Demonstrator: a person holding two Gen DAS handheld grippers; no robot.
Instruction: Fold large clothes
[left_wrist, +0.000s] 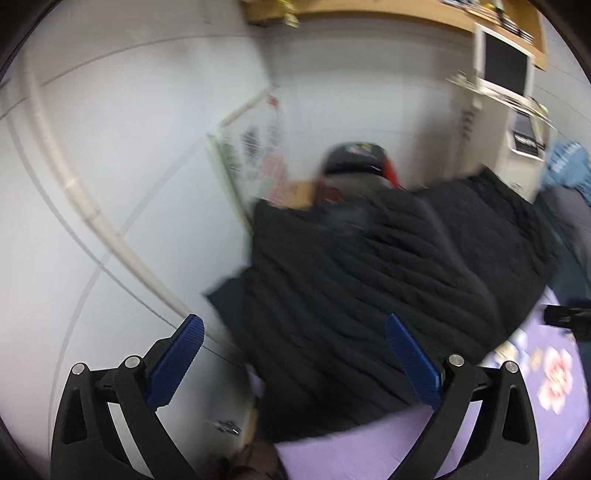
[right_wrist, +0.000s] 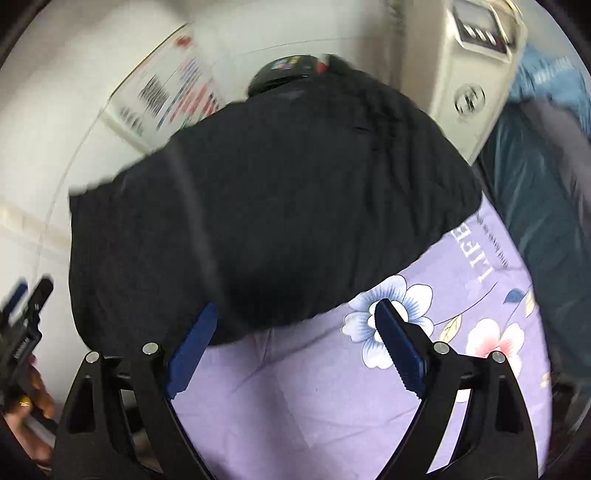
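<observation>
The black quilted garment (left_wrist: 388, 280) lies bunched across the middle of both views on the lilac floral sheet (right_wrist: 314, 398). My left gripper (left_wrist: 295, 360) and right gripper (right_wrist: 295, 345) both hang wide apart, holding nothing, at its lower edge. Best now, I reckon: pick an outer edge and fold it squarely over.
</observation>
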